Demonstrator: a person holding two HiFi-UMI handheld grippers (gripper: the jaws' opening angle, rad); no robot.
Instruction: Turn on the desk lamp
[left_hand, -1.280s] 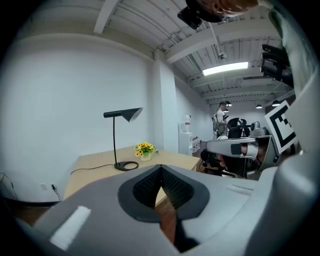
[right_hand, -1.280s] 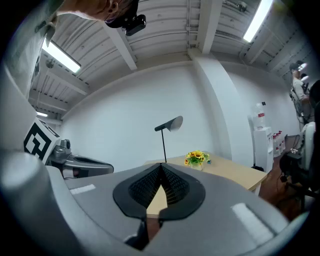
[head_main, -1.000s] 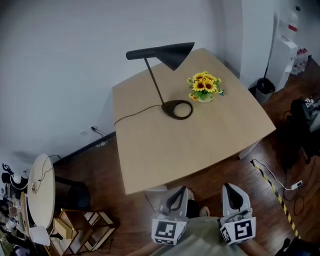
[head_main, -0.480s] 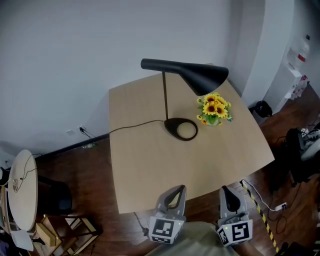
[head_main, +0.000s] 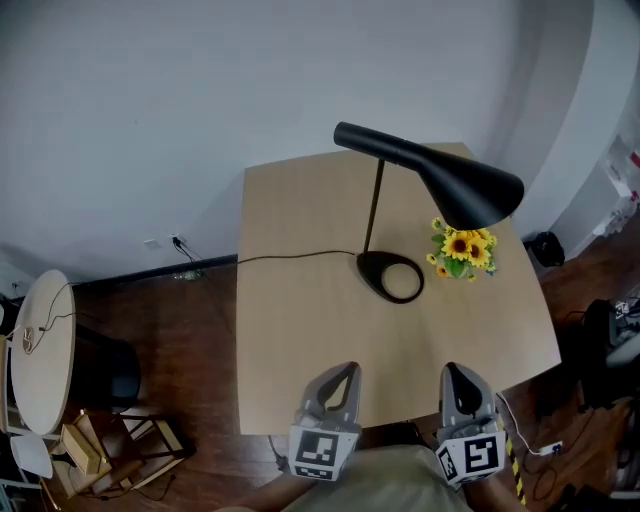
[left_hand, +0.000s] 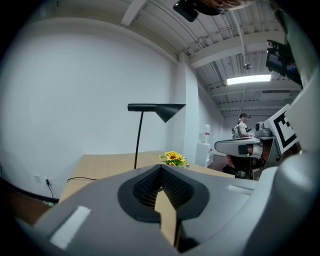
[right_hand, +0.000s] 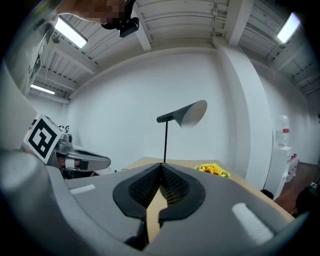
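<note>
By the table (head_main: 300, 330) edge, left gripper (head_main: 348, 370) and right gripper (head_main: 453, 370), jaws together, empty; desk lamp (head_main: 462, 190) beyond

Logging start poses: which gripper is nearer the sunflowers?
Right. The right gripper is at the table's near edge, straight across from the sunflowers; the left gripper is at that edge too, further left.

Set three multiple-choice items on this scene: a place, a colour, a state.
1. Where is the yellow sunflower bunch, relative to the oval base of the black cone-shaded desk lamp? A right; B left; C floor.
2. The lamp's cord: A white; B black; C red.
3. The left gripper and right gripper: A both shut; B both open; C one open.
1 A: head view shows flowers right of the base. 2 B: dark line across the tan wooden table. 3 A: each gripper view shows jaws together.
</note>
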